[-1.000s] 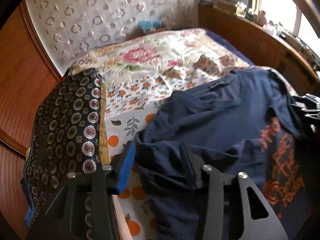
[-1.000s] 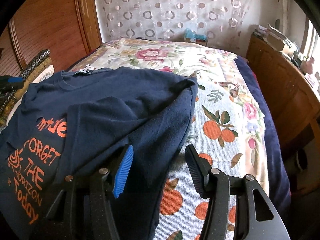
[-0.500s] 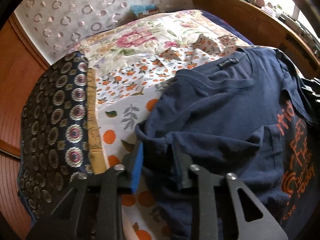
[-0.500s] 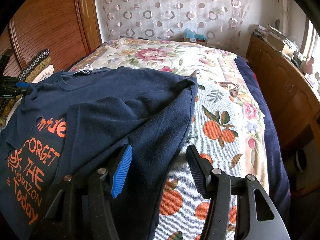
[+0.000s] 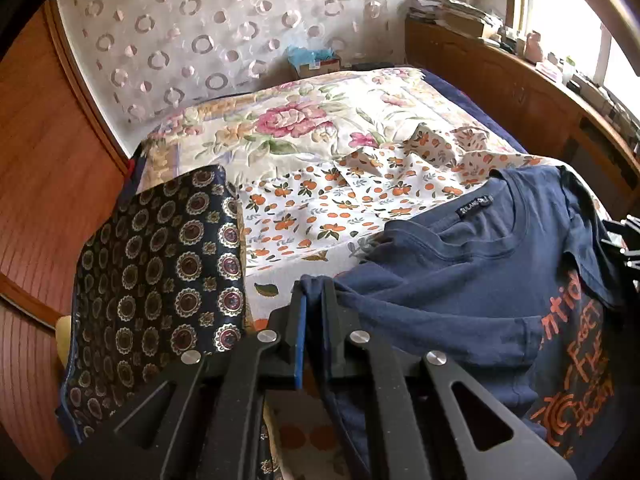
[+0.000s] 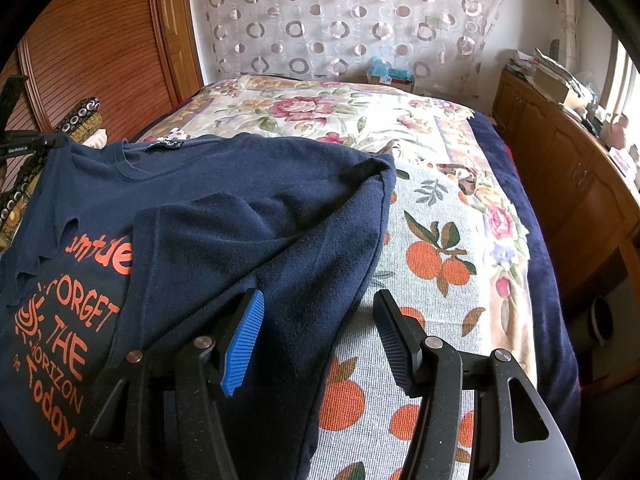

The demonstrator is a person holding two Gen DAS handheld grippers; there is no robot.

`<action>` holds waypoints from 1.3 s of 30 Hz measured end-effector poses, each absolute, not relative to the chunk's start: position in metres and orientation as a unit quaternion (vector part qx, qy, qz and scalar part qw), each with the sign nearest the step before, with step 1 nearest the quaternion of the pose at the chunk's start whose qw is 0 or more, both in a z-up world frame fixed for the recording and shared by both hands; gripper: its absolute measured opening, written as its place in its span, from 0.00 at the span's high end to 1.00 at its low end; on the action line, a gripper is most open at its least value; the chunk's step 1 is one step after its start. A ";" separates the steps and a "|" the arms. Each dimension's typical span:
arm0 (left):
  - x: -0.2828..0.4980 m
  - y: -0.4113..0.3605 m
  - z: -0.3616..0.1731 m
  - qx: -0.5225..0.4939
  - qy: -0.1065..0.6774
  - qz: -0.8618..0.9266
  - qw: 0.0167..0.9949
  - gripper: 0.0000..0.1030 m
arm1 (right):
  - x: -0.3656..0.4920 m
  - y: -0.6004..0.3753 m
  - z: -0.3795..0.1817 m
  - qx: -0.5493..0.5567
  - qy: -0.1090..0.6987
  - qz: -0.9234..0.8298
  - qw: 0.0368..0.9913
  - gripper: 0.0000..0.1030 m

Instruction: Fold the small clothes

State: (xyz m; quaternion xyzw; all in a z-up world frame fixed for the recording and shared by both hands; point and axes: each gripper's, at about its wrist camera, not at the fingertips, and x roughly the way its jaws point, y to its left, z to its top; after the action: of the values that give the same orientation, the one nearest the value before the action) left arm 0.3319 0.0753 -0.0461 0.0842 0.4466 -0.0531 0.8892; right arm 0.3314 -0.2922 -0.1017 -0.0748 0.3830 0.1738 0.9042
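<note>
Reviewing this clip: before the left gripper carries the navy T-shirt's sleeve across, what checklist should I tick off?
1. Left gripper pinching the navy cotton T-shirt: ok, jaws just closed on the sleeve edge.
2. Right gripper free: ok, open, side fold between the jaws, unpressed.
3. Right side already folded in: ok.
4. Collar flat: ok.
5. Dark medallion-patterned cloth clear of the shirt: ok.
6. Hem straight: cannot tell.

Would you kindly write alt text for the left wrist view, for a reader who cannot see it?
The left gripper is shut on a bunched edge of a navy T-shirt with orange lettering, spread on a bed covered in floral and orange-fruit fabrics. A dark patterned cloth lies to the left, and a circle-patterned curtain hangs behind.
</note>
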 end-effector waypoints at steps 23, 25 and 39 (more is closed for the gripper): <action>0.293 0.069 -0.030 0.047 0.399 -0.094 0.911 0.93 | 0.429 -0.293 -0.094 -0.080 0.396 0.193 0.894 0.90; 0.282 0.067 -0.025 0.043 0.392 -0.099 0.914 0.93 | 0.420 -0.288 -0.089 -0.090 0.386 0.201 0.896 0.95; 0.152 0.067 0.024 0.034 0.323 -0.126 0.937 0.94 | 0.246 -0.322 -0.019 -0.060 0.247 0.243 0.936 0.96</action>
State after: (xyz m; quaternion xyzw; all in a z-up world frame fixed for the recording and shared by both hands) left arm 0.1518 0.0667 0.0235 0.0343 0.3234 -0.1258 0.9372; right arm 0.2464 -0.3215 -0.0191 -0.0598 0.2472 0.2432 0.9360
